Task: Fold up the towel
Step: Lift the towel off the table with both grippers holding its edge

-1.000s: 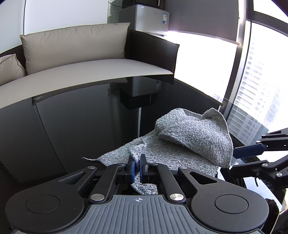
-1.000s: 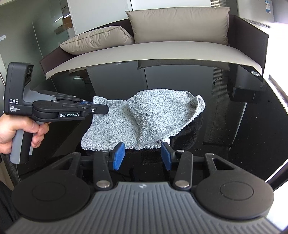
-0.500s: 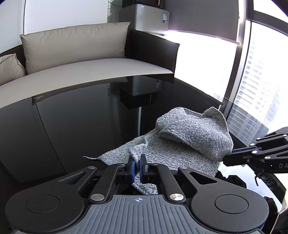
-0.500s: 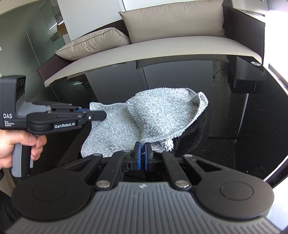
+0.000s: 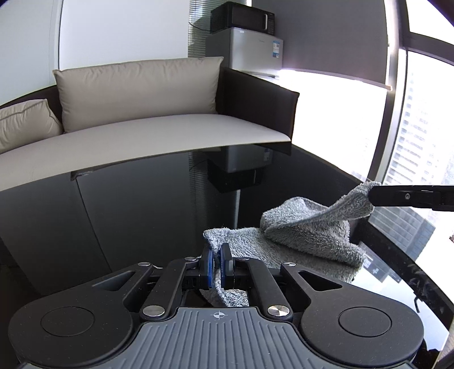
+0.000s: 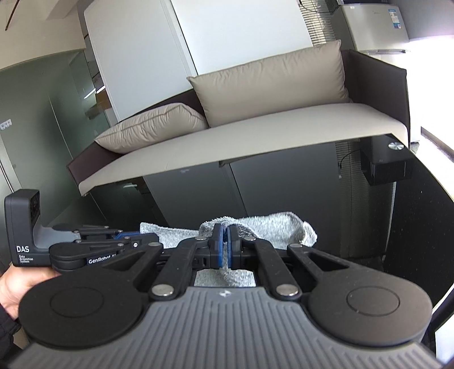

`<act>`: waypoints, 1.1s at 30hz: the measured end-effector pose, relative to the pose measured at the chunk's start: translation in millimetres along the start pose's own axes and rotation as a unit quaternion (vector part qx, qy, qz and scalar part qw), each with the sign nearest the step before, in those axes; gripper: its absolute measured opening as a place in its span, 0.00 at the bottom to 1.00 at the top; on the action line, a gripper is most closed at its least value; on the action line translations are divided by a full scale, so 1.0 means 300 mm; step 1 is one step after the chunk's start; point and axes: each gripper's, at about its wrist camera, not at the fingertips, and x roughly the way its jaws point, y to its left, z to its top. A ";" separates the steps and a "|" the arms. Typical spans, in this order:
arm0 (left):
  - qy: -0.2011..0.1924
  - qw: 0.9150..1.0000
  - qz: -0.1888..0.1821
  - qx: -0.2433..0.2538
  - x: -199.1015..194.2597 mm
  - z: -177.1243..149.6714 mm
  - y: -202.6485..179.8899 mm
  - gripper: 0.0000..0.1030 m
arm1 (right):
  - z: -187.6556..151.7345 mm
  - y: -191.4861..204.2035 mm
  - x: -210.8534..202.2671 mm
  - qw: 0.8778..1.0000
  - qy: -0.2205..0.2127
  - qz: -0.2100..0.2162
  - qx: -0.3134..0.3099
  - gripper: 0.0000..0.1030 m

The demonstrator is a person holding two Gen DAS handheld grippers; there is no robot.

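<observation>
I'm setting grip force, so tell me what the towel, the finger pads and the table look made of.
Towel: grey terry cloth, looped fuzzy pile, matte, drapes limply.
Finger pads: blue, smooth, likely rubber or soft plastic; cannot confirm.
Table: black, glossy, mirrors the sofa, probably glass or polished stone.

High-rise office lounge: beige sofa [image 5: 147, 133], mini fridge [image 5: 244, 51] with microwave [image 5: 241, 18], glass partitions [image 6: 37, 127].

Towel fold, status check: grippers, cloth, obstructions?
Left gripper shut on grey towel corner. Right gripper shut on opposite corner, lifted. Glass table: nothing obstructing.
</observation>
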 end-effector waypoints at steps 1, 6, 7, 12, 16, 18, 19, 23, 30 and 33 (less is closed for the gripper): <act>-0.009 1.000 0.007 0.002 -0.016 0.004 -0.003 0.05 | 0.008 0.002 -0.009 1.000 -0.010 0.001 -0.002 0.02; -0.035 0.999 0.034 0.008 -0.072 0.016 -0.016 0.05 | 0.042 0.010 -0.051 0.999 -0.053 0.004 -0.010 0.02; -0.038 0.998 0.040 0.011 -0.082 0.018 -0.017 0.05 | 0.049 0.012 -0.061 0.998 -0.060 0.004 -0.013 0.02; -0.057 0.995 0.073 0.024 -0.128 0.035 -0.030 0.05 | 0.082 0.011 -0.105 0.996 -0.087 0.005 -0.015 0.02; -0.078 0.992 0.095 0.029 -0.170 0.065 -0.036 0.05 | 0.111 0.014 -0.142 0.994 -0.104 0.008 -0.020 0.02; -0.092 0.990 0.103 0.034 -0.196 0.084 -0.041 0.05 | 0.123 0.018 -0.164 0.993 -0.112 0.011 -0.021 0.02; -0.099 0.989 0.106 0.034 -0.211 0.095 -0.043 0.05 | 0.132 0.021 -0.177 0.993 -0.118 0.011 -0.023 0.02; -0.128 0.984 0.119 0.036 -0.271 0.141 -0.058 0.05 | 0.163 0.027 -0.226 0.990 -0.135 0.012 -0.028 0.02; -0.150 0.980 0.125 0.040 -0.363 0.192 -0.093 0.05 | 0.194 0.043 -0.300 0.988 -0.149 0.010 -0.031 0.02; -0.152 0.979 0.125 0.041 -0.397 0.200 -0.101 0.05 | 0.195 0.051 -0.332 0.988 -0.153 0.011 -0.028 0.02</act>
